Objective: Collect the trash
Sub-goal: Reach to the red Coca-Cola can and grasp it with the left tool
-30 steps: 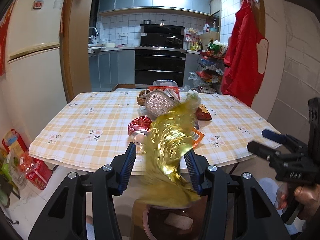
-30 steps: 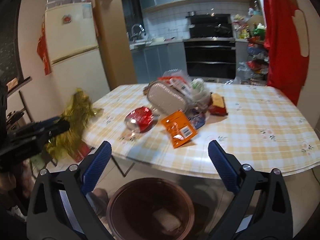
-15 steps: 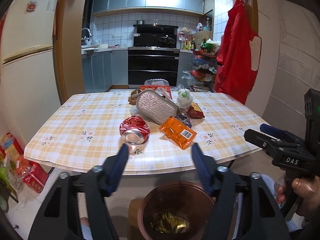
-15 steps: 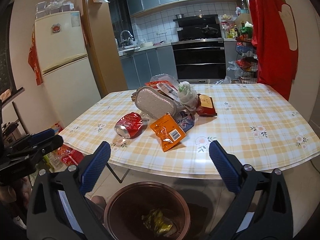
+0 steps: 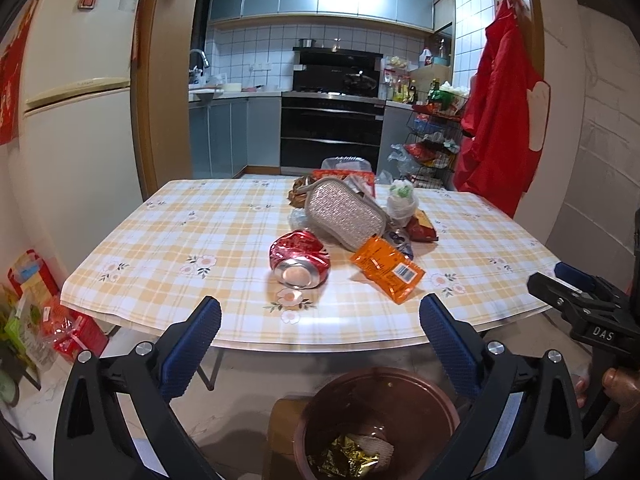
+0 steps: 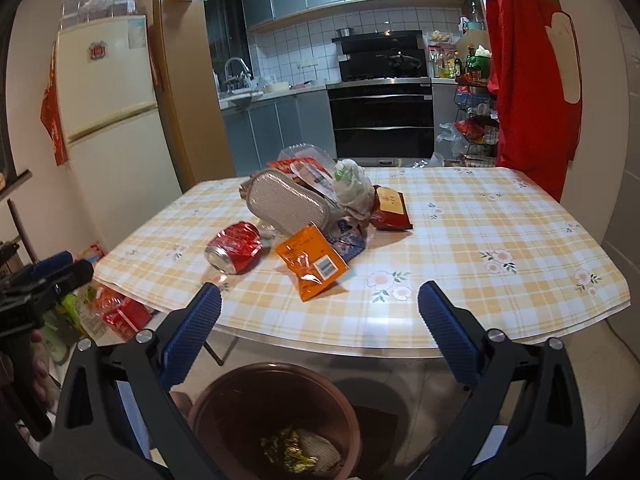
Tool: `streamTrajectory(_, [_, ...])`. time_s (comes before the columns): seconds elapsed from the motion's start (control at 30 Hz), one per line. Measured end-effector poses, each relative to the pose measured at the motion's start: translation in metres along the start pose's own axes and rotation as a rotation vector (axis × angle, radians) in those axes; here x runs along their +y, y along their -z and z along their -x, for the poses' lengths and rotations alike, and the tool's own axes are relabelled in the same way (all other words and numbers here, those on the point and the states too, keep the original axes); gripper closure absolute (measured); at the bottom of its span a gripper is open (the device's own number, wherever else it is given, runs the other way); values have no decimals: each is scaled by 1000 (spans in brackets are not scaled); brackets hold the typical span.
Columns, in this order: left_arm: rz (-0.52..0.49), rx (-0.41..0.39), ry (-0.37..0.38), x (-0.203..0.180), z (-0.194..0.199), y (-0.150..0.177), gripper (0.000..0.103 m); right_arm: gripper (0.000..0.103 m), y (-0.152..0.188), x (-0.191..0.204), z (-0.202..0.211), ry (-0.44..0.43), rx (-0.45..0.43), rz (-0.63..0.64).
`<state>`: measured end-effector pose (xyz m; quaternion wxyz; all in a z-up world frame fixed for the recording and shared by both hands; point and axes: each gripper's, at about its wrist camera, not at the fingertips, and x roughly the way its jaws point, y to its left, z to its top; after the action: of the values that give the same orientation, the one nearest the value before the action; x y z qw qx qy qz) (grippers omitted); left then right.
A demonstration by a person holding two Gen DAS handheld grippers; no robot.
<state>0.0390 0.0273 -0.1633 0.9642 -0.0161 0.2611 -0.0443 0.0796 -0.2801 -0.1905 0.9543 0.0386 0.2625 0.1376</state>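
While both grippers hang over the brown bin, the rest of the trash is sitting up on the bench [image 5: 168, 240], so going left to right: fridge [image 5: 76, 120] off on the far left, some red and green packs on the floor beside it, then the checked bench with the pile in the middle.

Left gripper [image 5: 320, 320] has just been opening its jaws and now they're spread wide with nothing between them. That makes sense, since the gold foil wrapper [image 5: 352, 460] is lying at the bottom of the bin [image 5: 440, 396], right under it. It's parked there because that's the drop spot, I'd guess.

On the bench, the crushed red can [image 5: 300, 260] lies on its side nearest the front edge, open end facing us. Just right of it is the orange snack packet [image 5: 386, 268], flat, partly leaning on a blue-white wrapper. Behind those, a sparkly silver pouch [image 5: 344, 212] is propped on the heap, with a knotted white plastic bag [image 5: 402, 200] and a red-yellow packet [image 5: 422, 230] beside it.

Right gripper [image 6: 320, 320] is also wide open and empty, aimed at the bench from the bin. My read: the can or the orange packet is the easy next grab, closest to the edge. The can may roll if nudged.
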Motion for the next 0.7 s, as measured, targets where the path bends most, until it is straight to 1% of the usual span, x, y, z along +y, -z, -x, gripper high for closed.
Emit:
streamTrajectory(0.23, [4, 51, -9, 12, -29, 0, 6, 6, 2, -11, -22, 27, 40, 20])
streamTrajectory(0.47, [41, 125, -8, 26, -64, -4, 6, 6, 2, -20, -60, 29, 124, 23])
streamTrajectory(0.57, [51, 162, -7, 30, -84, -8, 6, 6, 1, -20, -75, 25, 146, 35])
streamTrajectory(0.7, [79, 212, 14, 34, -119, -13, 6, 6, 0, -22, -97, 16, 175, 38])
